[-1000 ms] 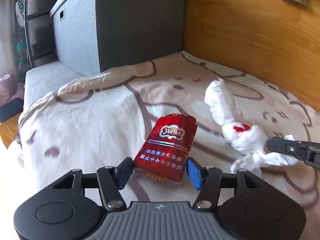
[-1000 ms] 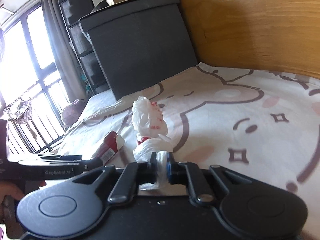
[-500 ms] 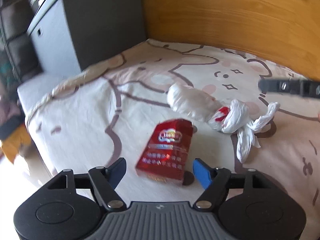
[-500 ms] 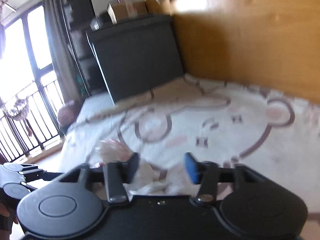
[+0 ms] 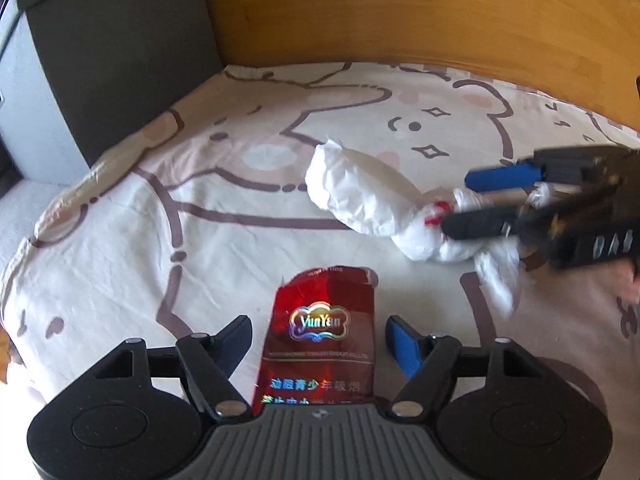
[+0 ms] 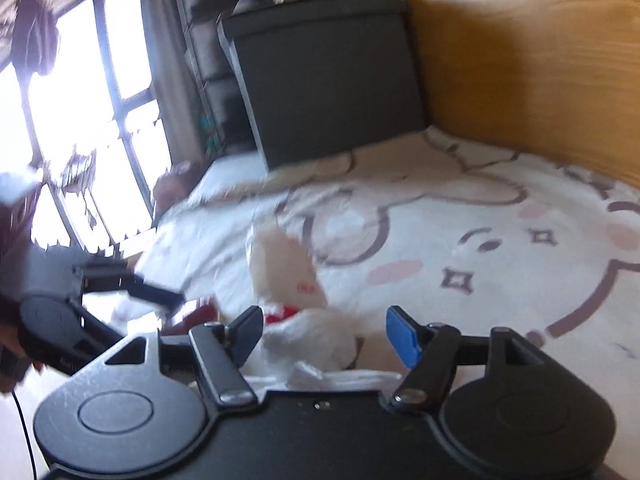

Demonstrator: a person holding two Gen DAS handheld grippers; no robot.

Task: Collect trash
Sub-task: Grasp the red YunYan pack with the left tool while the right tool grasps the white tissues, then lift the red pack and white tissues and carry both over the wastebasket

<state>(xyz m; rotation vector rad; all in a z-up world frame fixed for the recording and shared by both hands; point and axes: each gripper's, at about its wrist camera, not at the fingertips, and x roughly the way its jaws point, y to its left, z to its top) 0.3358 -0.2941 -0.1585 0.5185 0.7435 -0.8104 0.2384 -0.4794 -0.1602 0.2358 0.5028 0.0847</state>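
Cigarette pack (image 5: 320, 336) (red), lengthwise toward headboard (image 5: 400, 12)

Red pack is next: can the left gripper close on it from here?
Probably yes: the left gripper is open, the red cigarette pack lies between its fingers on the bedsheet, nothing blocking.

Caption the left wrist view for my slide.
Open left hand-held gripper straddles red cigarette pack on bedsheet.

Left gripper (image 5: 320, 338) parted around red cigarette pack (image 5: 320, 332), pads clear of its sides. Ahead and to the right, right gripper (image 5: 472, 204) straddling knotted white plastic bag (image 5: 372, 204) on cartoon bedsheet (image 5: 200, 240).
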